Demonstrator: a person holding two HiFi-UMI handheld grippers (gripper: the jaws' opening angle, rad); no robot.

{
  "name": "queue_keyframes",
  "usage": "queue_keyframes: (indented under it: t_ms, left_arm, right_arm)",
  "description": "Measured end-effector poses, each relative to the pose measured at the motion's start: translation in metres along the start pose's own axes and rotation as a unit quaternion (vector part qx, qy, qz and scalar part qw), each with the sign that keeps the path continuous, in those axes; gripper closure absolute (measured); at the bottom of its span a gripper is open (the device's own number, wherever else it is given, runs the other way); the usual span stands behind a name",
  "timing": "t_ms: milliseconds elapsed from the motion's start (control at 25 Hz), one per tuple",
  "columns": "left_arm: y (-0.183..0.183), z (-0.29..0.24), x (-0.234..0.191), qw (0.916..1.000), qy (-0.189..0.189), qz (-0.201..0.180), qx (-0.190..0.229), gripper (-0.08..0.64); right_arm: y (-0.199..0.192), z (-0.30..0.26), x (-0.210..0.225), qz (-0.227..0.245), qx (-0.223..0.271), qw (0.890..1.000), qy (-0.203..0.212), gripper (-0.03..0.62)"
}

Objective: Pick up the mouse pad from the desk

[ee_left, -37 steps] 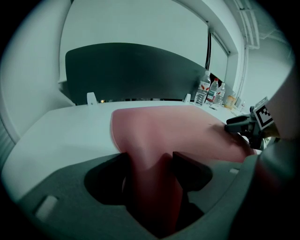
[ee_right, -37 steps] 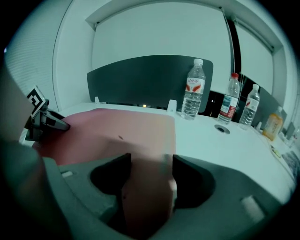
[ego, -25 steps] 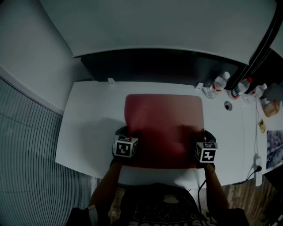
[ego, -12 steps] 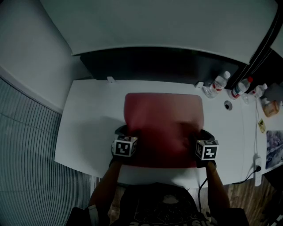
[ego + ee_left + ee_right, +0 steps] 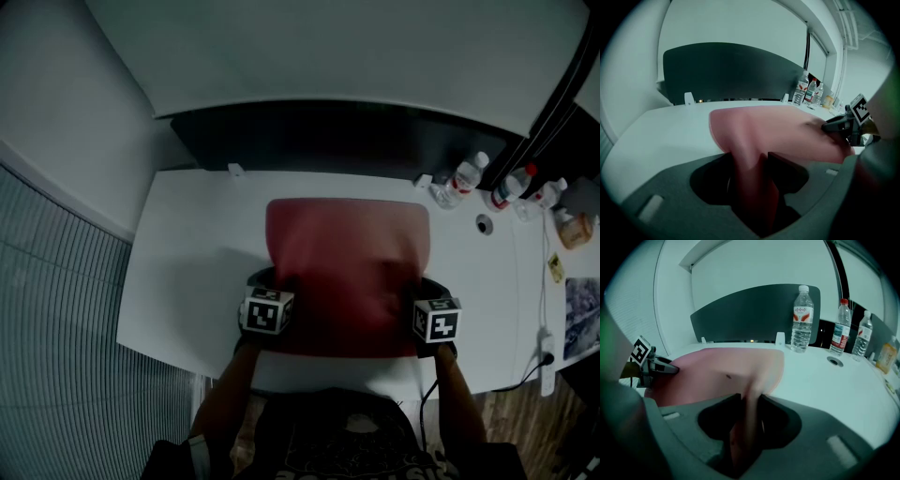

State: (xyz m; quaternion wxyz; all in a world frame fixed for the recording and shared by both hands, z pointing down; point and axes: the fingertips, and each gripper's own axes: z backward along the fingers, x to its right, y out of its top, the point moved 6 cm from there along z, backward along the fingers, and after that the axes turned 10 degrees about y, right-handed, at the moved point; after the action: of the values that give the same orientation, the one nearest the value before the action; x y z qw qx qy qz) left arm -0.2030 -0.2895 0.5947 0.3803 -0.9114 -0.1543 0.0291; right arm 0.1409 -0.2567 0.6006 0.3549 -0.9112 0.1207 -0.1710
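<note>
A red mouse pad (image 5: 347, 262) lies on the white desk (image 5: 192, 267). My left gripper (image 5: 270, 281) is at its near left corner and my right gripper (image 5: 427, 286) at its near right corner. In the left gripper view the pad (image 5: 783, 131) folds up into the left gripper (image 5: 757, 185), whose jaws are closing on that fold. In the right gripper view the pad's (image 5: 717, 371) edge stands pinched in the right gripper (image 5: 749, 416), whose jaws are also closing. Each gripper view shows the other gripper across the pad.
A dark partition (image 5: 328, 141) runs along the desk's far edge. Three water bottles (image 5: 461, 178) stand at the far right beside a round cable hole (image 5: 483, 224). A cable and papers (image 5: 581, 305) lie at the right end. The near desk edge is just behind my grippers.
Both grippers' jaws have narrowed onto the pad's near corners, the right one more. The hands have hardly moved. The pad's near edge now looks gathered up at both corners.
</note>
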Motion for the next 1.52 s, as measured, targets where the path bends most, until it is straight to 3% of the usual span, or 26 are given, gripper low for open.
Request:
queue_keyframes:
  t_ms: [120,200,360,720,1000,1280,1520]
  left_arm:
    - [0.001,-0.001,0.006,0.9999,-0.013,-0.006,-0.006,0.35]
    - [0.004,0.0,0.015,0.9994,-0.02,-0.025,-0.01,0.425]
    - [0.004,0.0,0.024,0.9975,-0.003,-0.07,-0.01,0.502]
    - [0.002,0.006,0.026,0.9979,-0.01,-0.05,-0.041,0.508]
    - [0.015,0.019,0.028,0.9991,-0.035,-0.007,-0.023,0.511]
    - [0.029,0.04,0.035,0.9993,-0.038,0.001,-0.003,0.512]
    - [0.052,0.063,0.033,0.9985,-0.038,0.016,0.037,0.511]
  right_arm:
    - [-0.001,0.001,-0.001,-0.006,-0.007,1.0,0.001,0.466]
    - [-0.001,0.001,0.0,-0.008,-0.008,1.0,0.003,0.473]
    - [-0.002,-0.002,-0.003,-0.009,-0.009,1.0,0.012,0.51]
    - [0.005,0.006,-0.004,-0.045,0.018,0.998,0.037,0.526]
    - [0.018,0.022,-0.012,-0.062,0.057,0.994,0.073,0.526]
    - [0.036,0.041,-0.029,-0.037,0.082,0.991,0.098,0.526]
    - [0.061,0.062,-0.03,0.007,0.117,0.99,0.077,0.525]
